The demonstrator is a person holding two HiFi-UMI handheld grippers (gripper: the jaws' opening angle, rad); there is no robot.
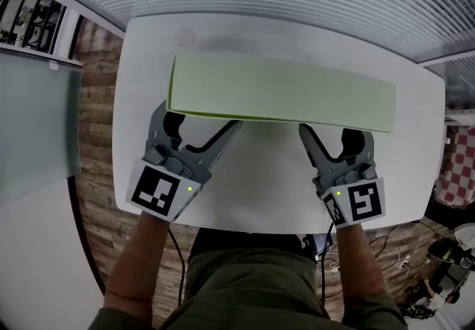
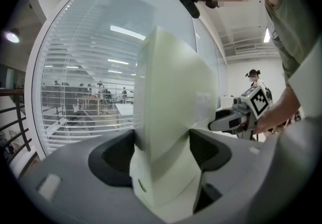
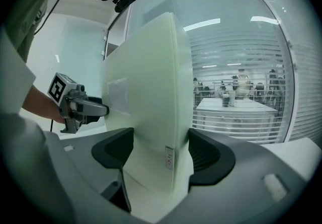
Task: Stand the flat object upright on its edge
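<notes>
The left tongs (image 1: 199, 122) and right tongs (image 1: 335, 134) are each closed on the near edge of the pale green flat object (image 1: 282, 91), which is tilted over the white tabletop (image 1: 260, 187), so the raising step seems in hand, and next its far edge must stay planted while it is turned upright.

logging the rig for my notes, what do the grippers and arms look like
Both alike, left gripper and right gripper: grey bodies, black-padded curved jaws, a green light, a cube with black-and-white square markers, black cables trailing. Forearms bare; olive-green clothes.

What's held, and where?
Both clamp the board by its near long edge: left hand-held gripper near the left end, right hand-held gripper near the right end.
</notes>
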